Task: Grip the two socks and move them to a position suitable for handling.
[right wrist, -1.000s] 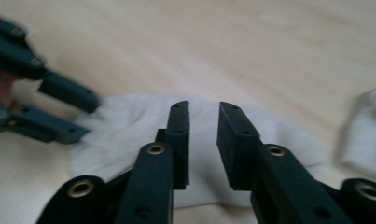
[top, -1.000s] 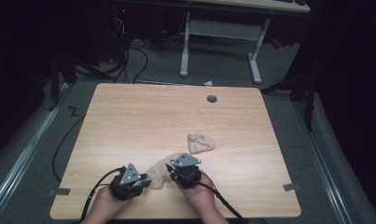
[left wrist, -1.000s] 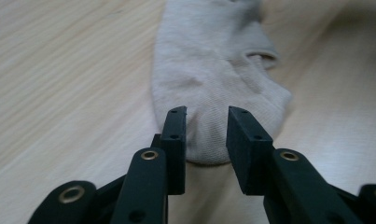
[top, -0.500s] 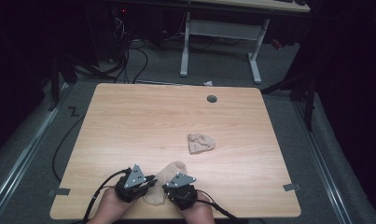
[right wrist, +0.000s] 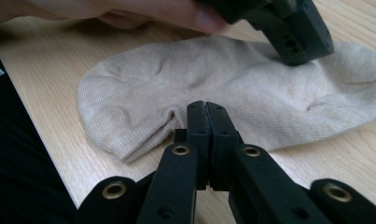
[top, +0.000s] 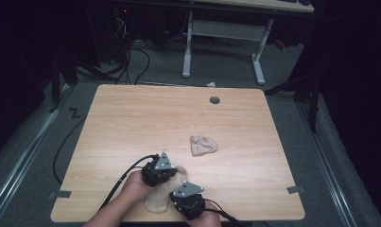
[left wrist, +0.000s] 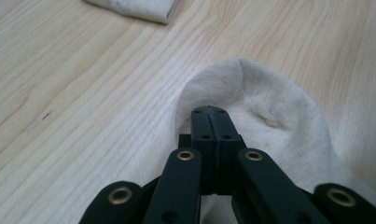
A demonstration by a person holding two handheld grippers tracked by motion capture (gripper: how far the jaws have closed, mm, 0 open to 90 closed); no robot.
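lying flat near the table's [top: 131, 118] front edge, the beige sock [top: 157, 202] runs its long axis from the left gripper [top: 170, 174] down toward the right gripper [top: 181, 198], one at each end. both sets of jaws look pressed together, the left gripper over the rounded end, the right gripper at the folded end nearest the person; whether either pinches fabric i cannot tell. a second, balled sock [top: 203, 144] sits well apart, farther up the table.
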